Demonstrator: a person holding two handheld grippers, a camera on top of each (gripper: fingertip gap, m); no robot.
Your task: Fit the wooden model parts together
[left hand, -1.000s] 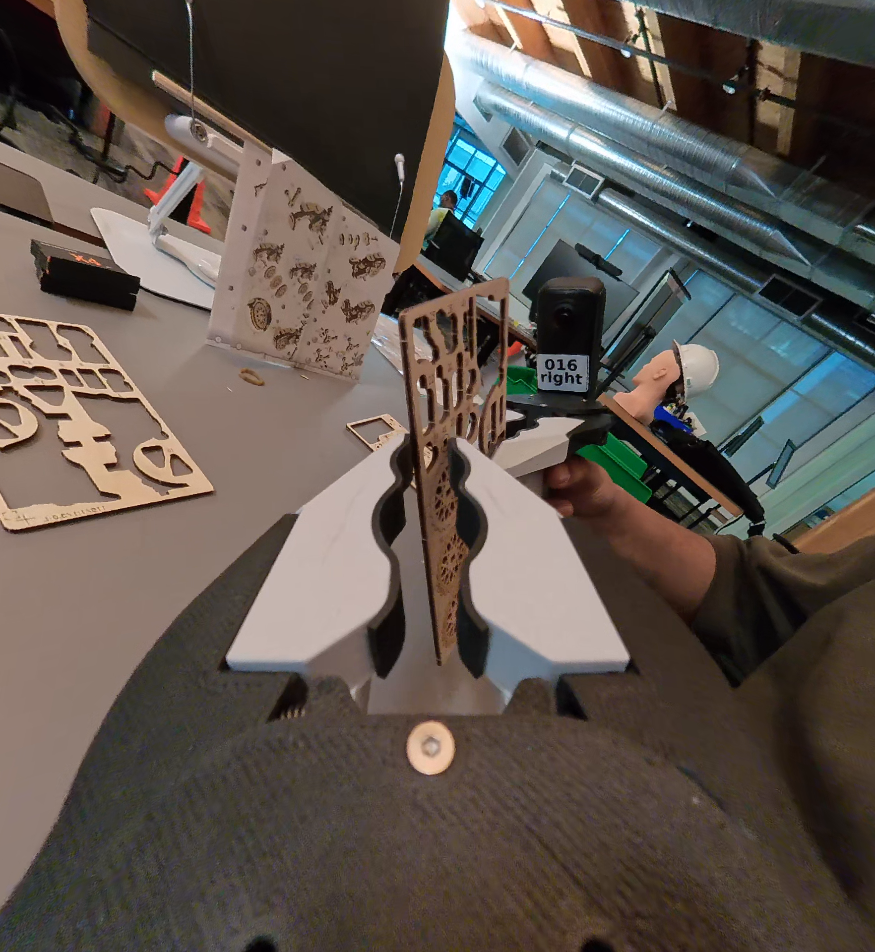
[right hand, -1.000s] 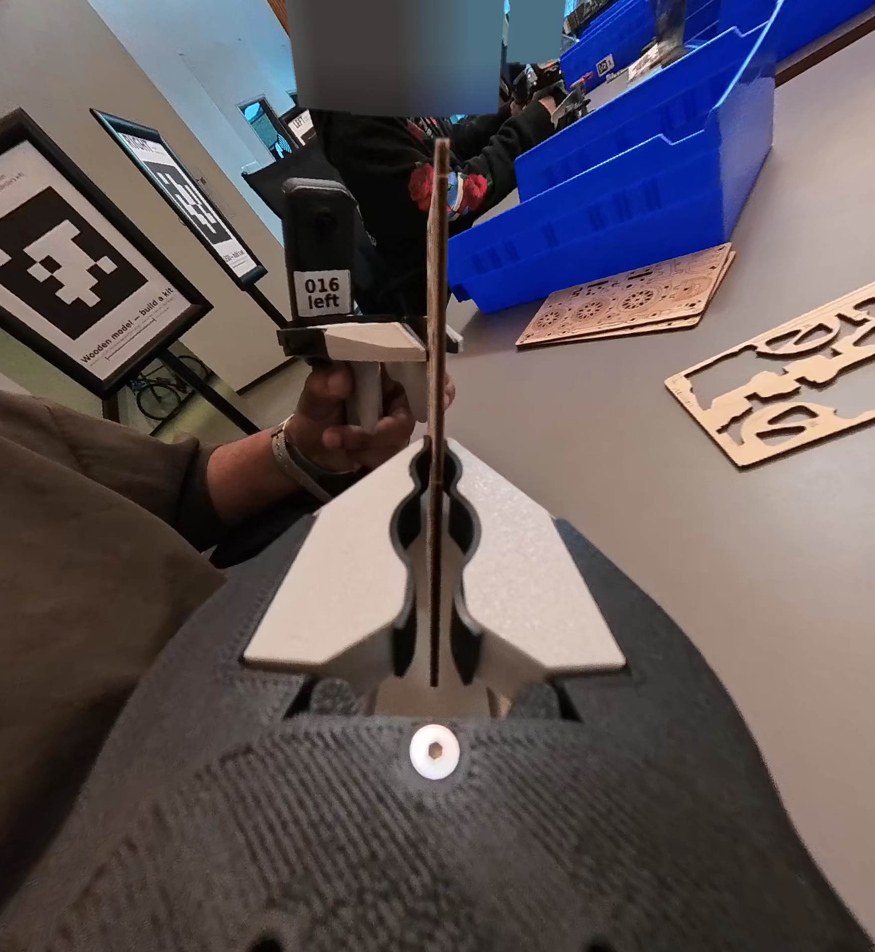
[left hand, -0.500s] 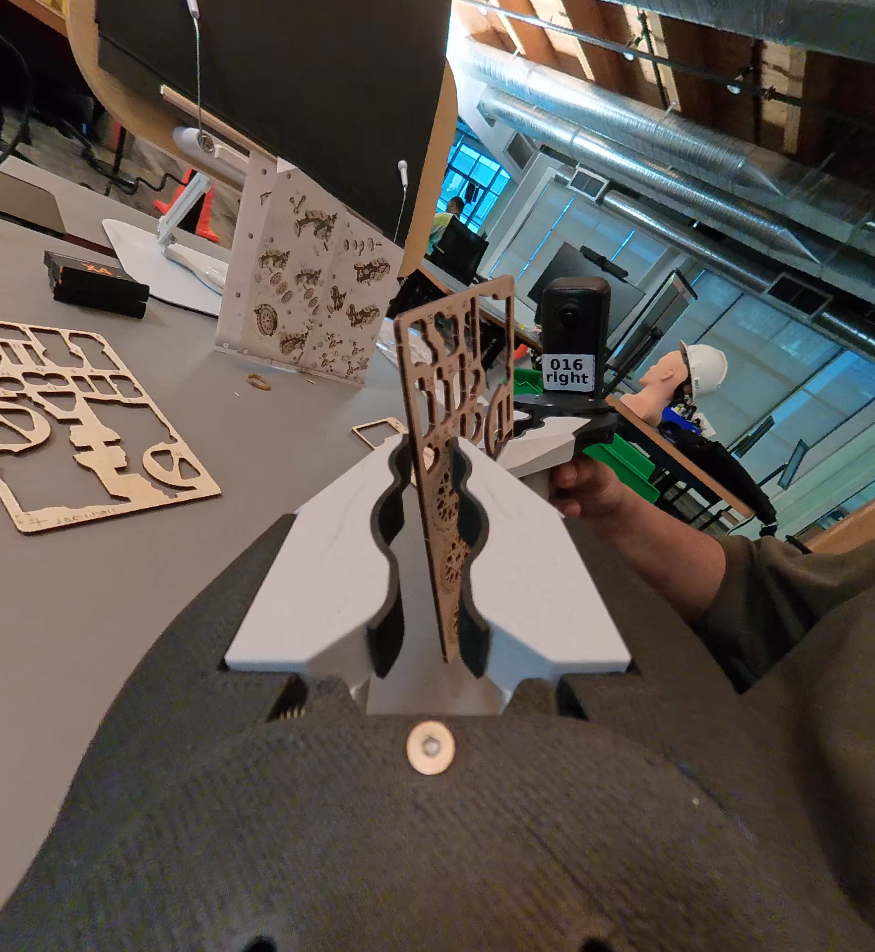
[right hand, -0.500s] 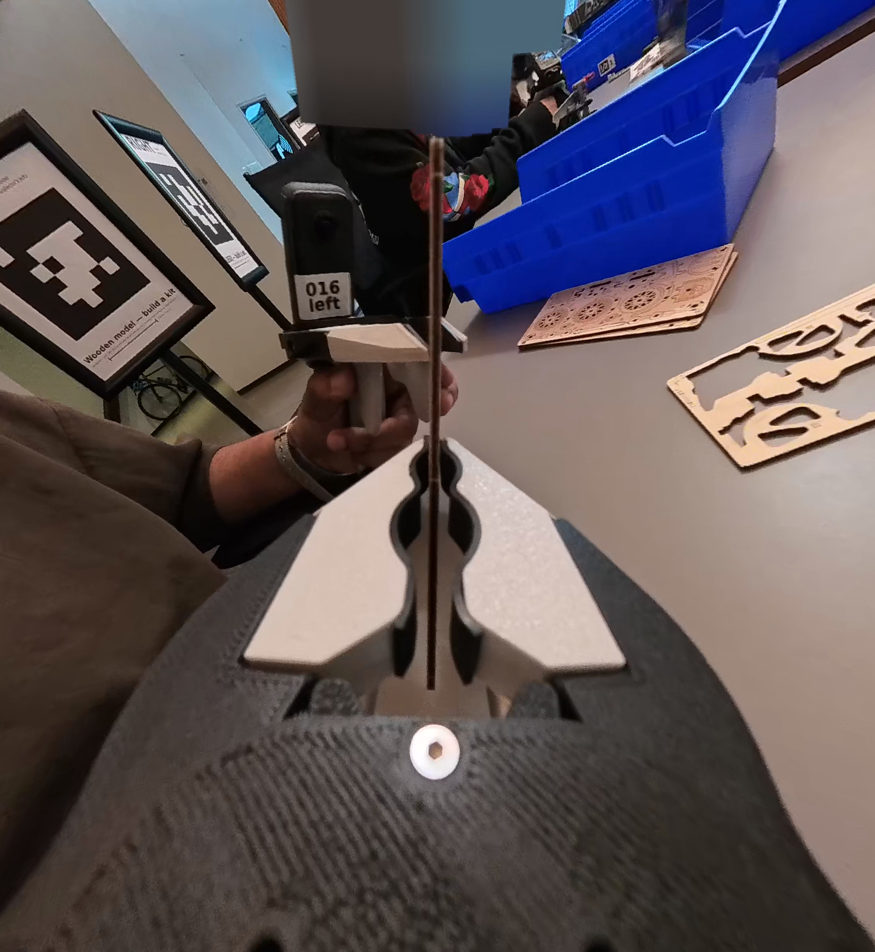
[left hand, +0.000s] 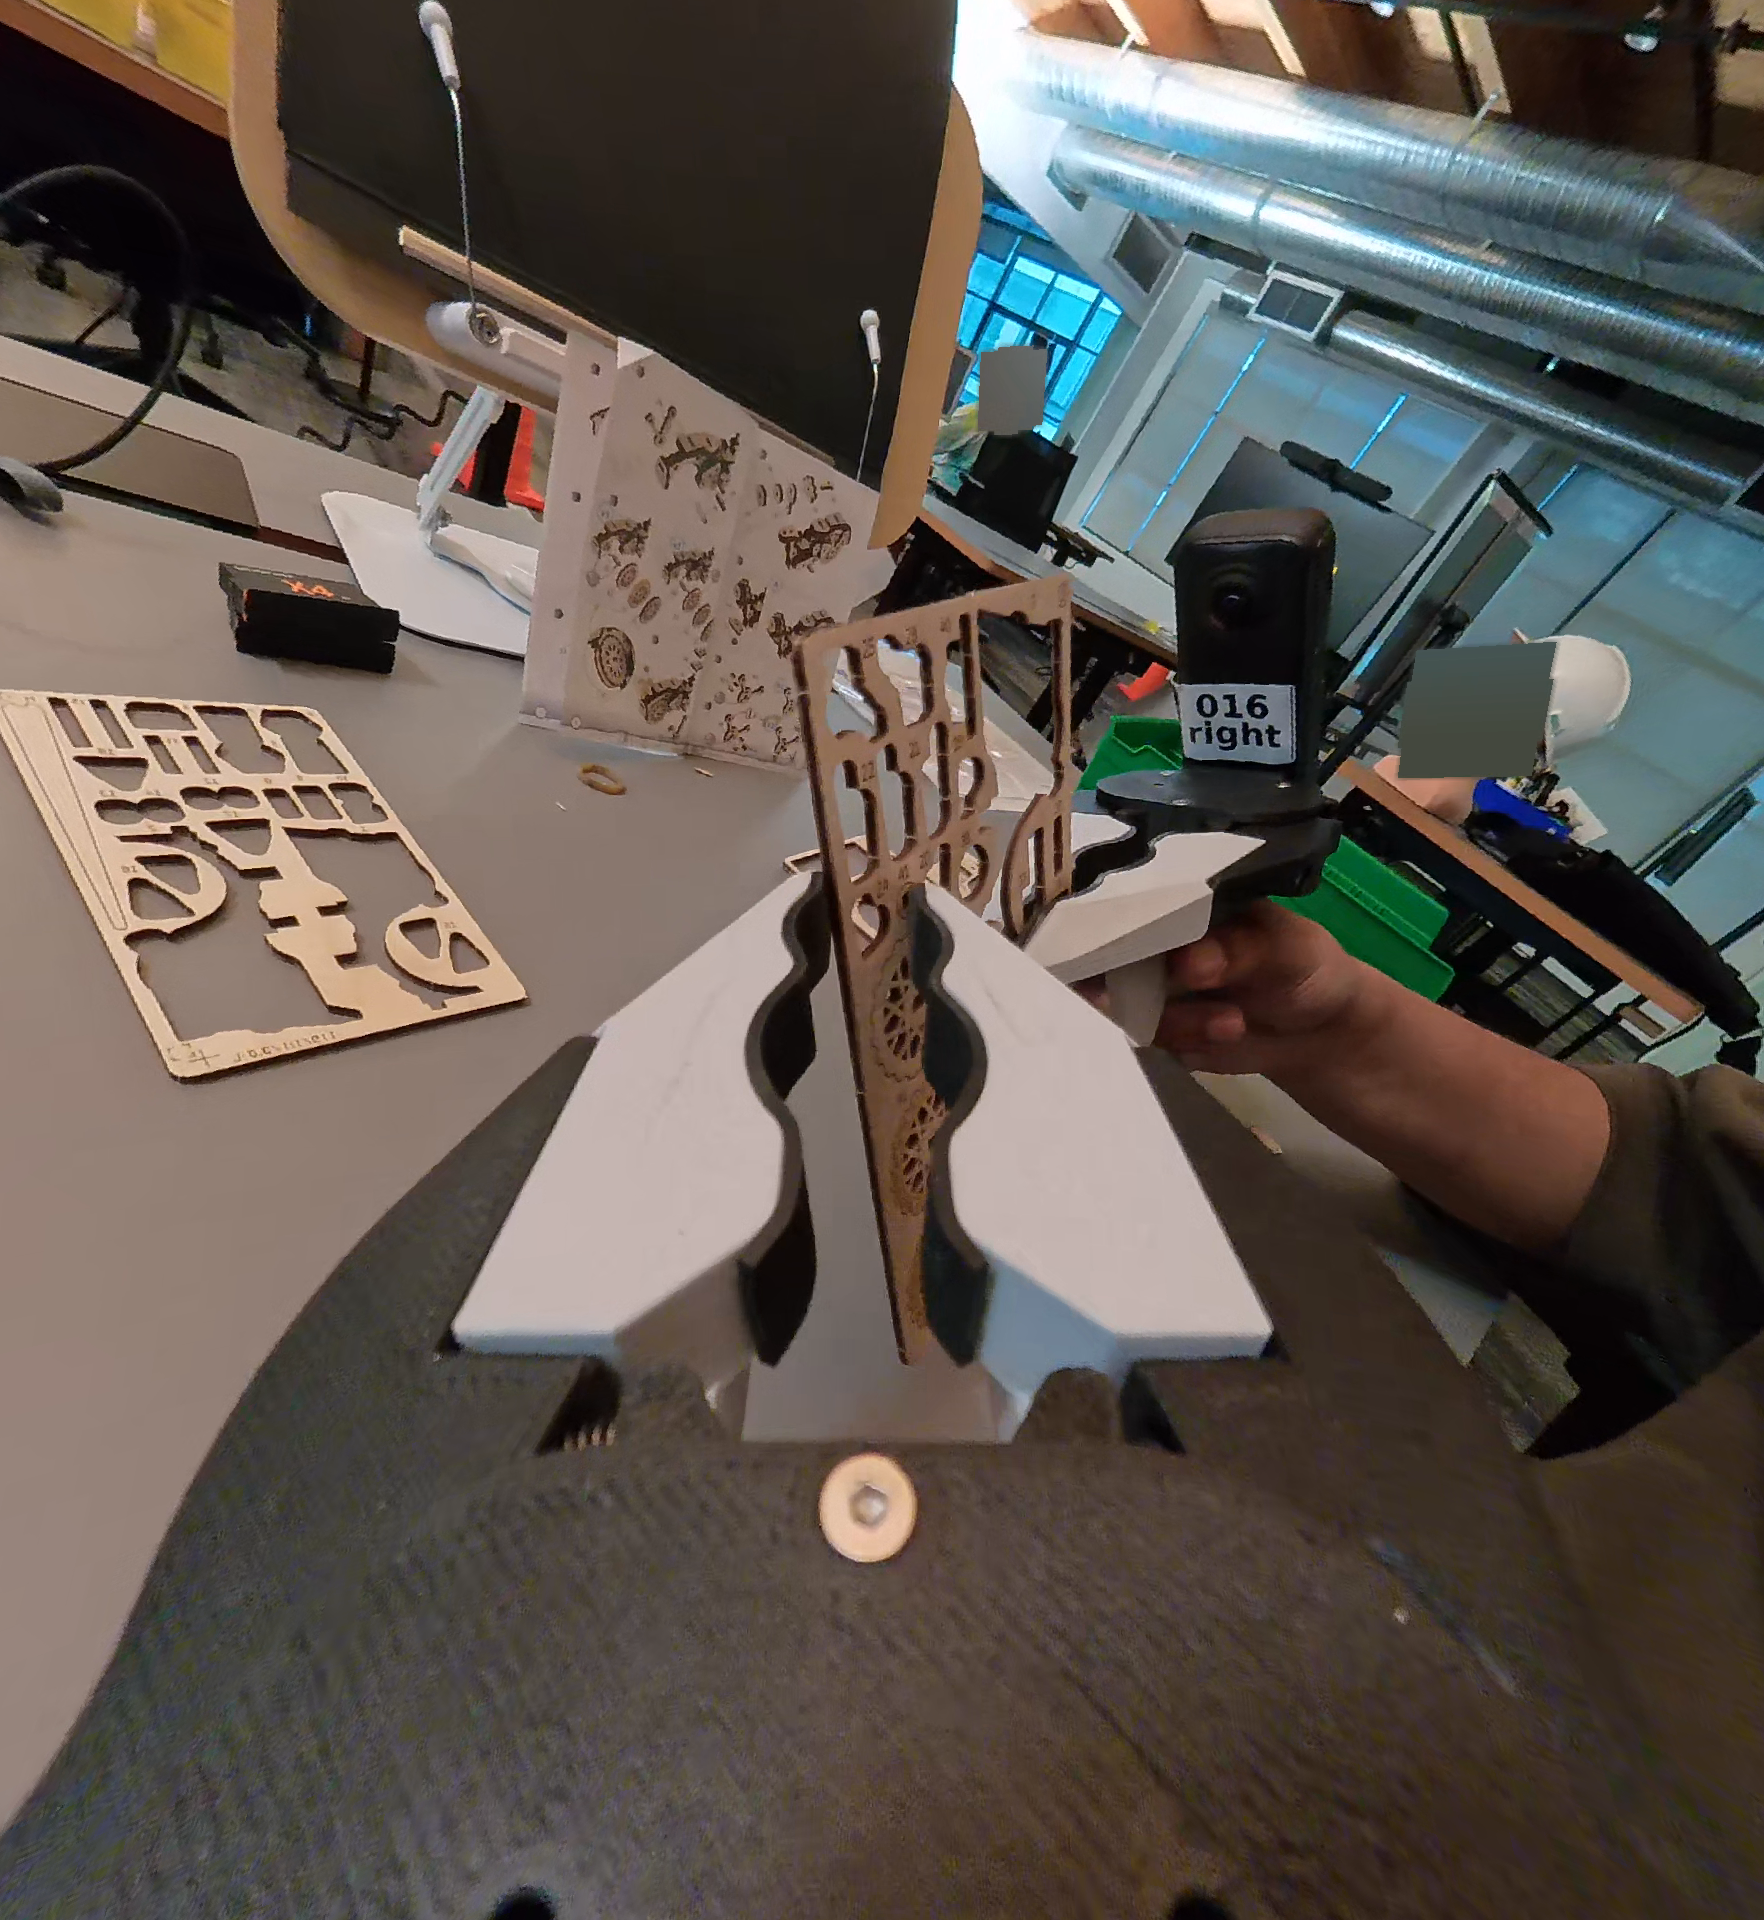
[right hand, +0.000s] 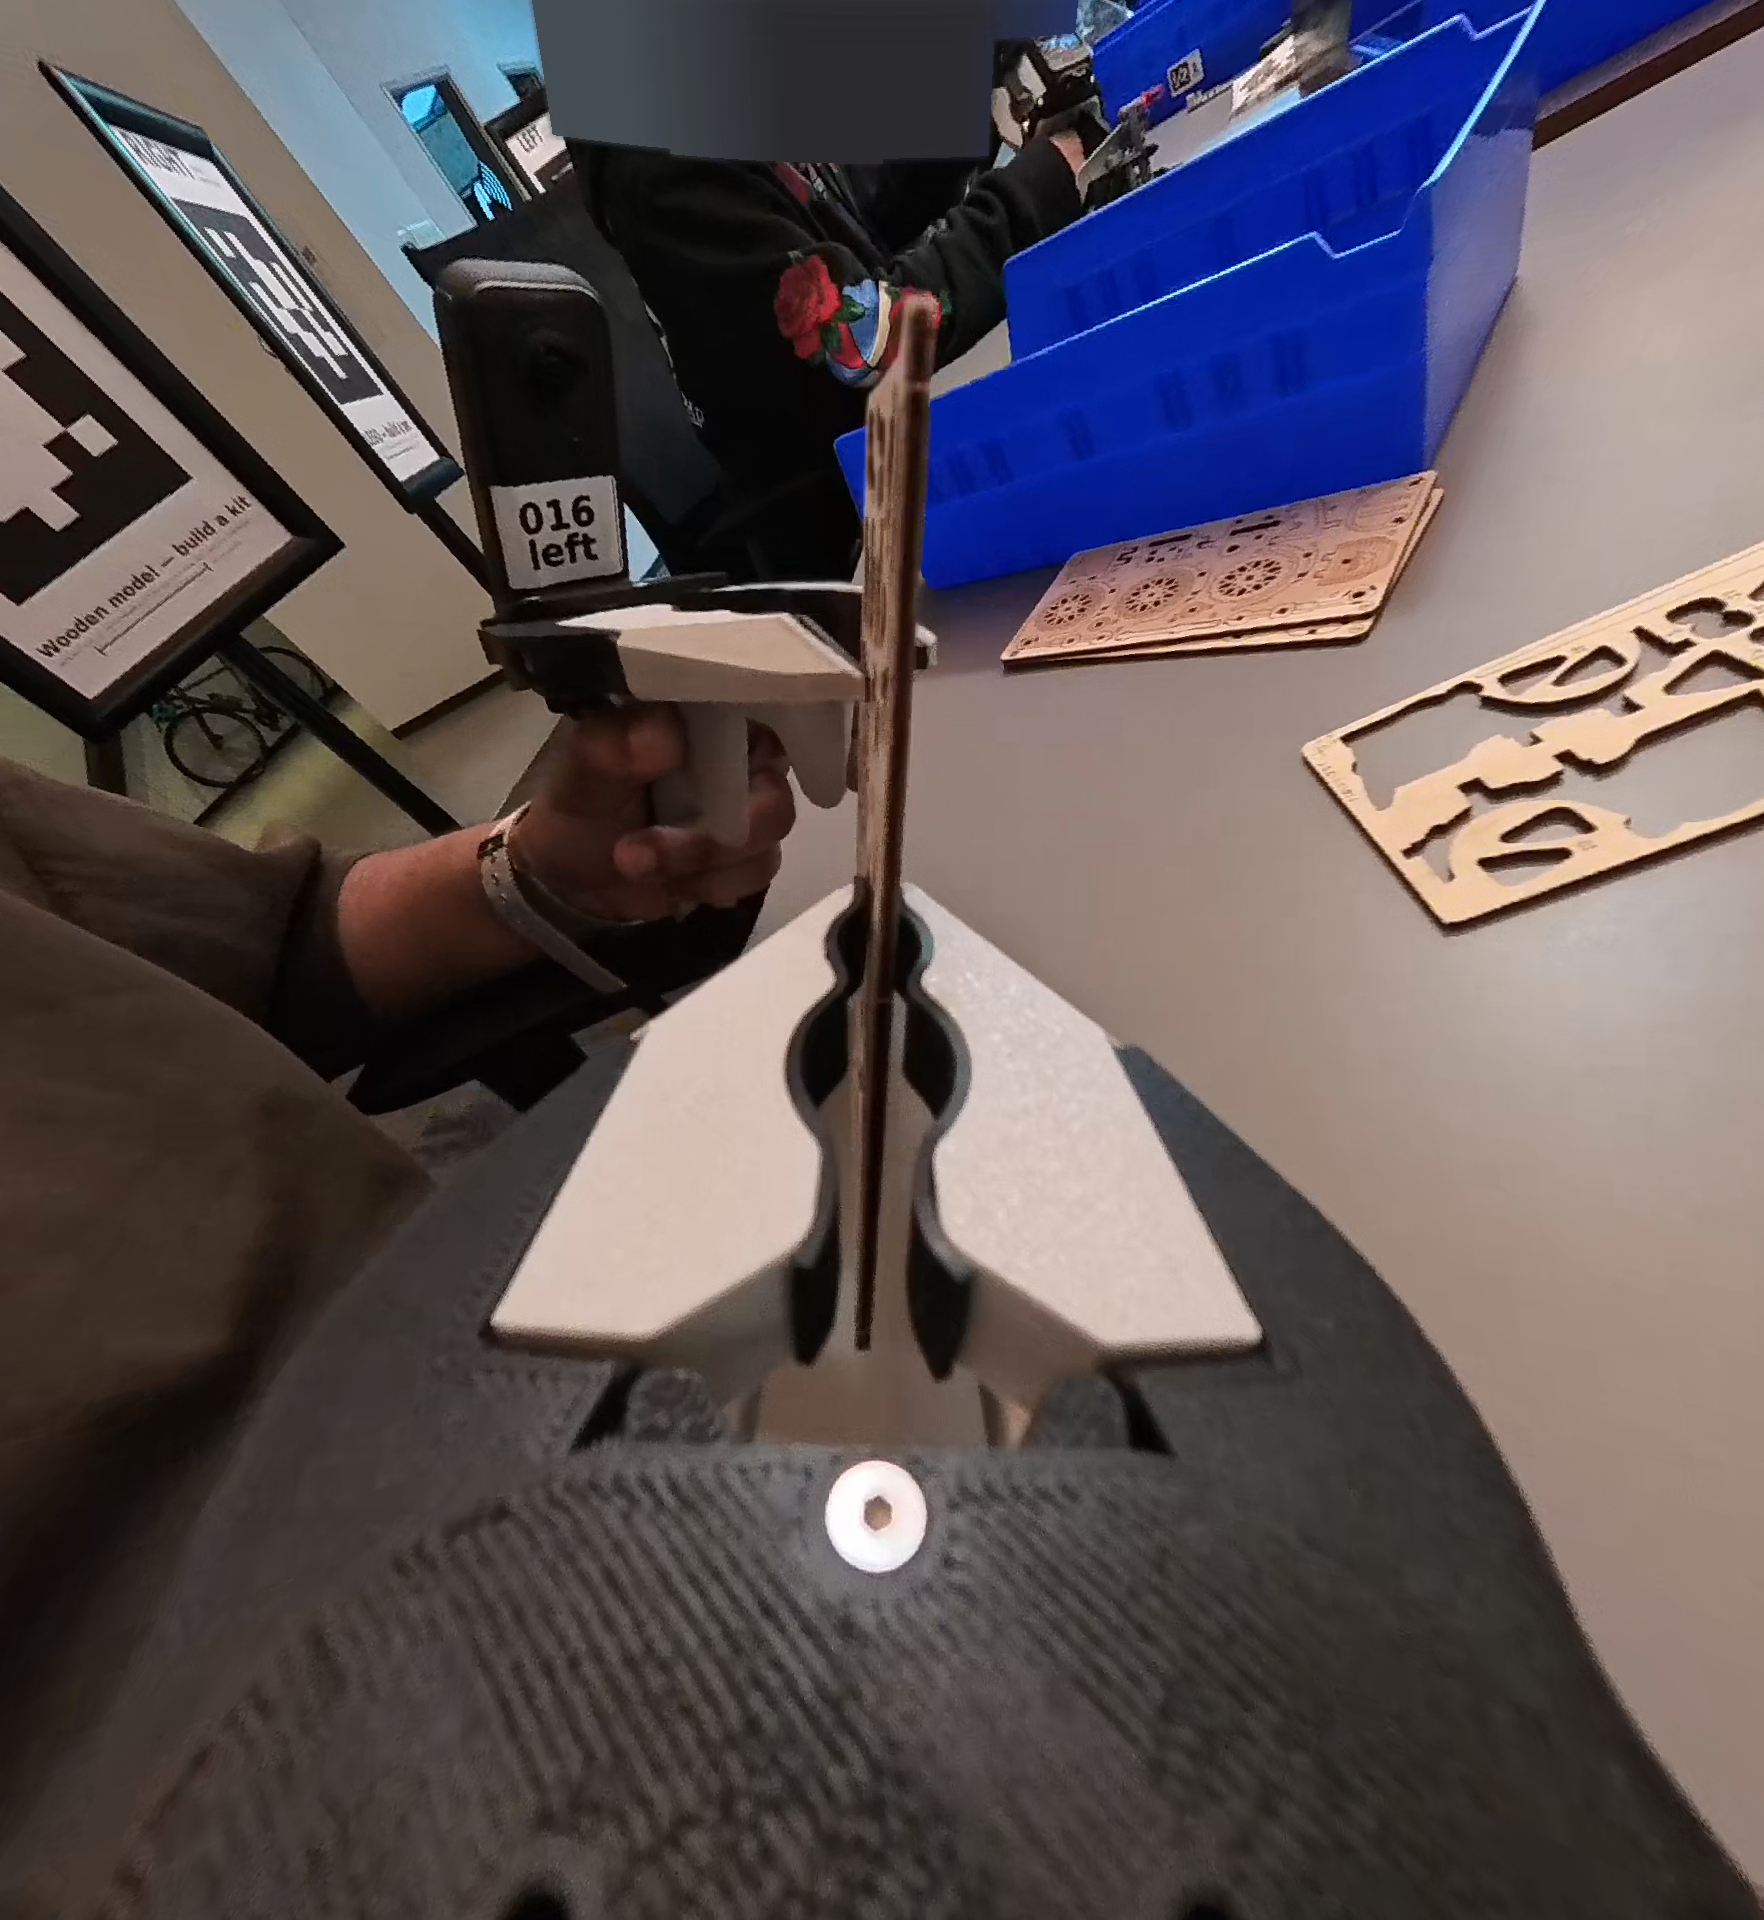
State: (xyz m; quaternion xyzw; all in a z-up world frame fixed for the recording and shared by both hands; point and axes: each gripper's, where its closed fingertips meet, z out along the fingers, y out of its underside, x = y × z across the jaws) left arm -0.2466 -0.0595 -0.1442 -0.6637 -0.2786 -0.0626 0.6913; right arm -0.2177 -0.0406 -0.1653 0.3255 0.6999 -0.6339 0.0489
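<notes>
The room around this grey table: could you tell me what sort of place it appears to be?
Probably a workshop or lab in an industrial-style office: bare metal ducts overhead, blue parts bins on the table, and laser-cut wooden sheets laid out.

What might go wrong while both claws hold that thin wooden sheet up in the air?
The wooden sheet is thin and full of cut-outs, so gripped between the left gripper and right gripper it might crack if they twist apart. In the left view it leans against one finger, so it may slip.
</notes>
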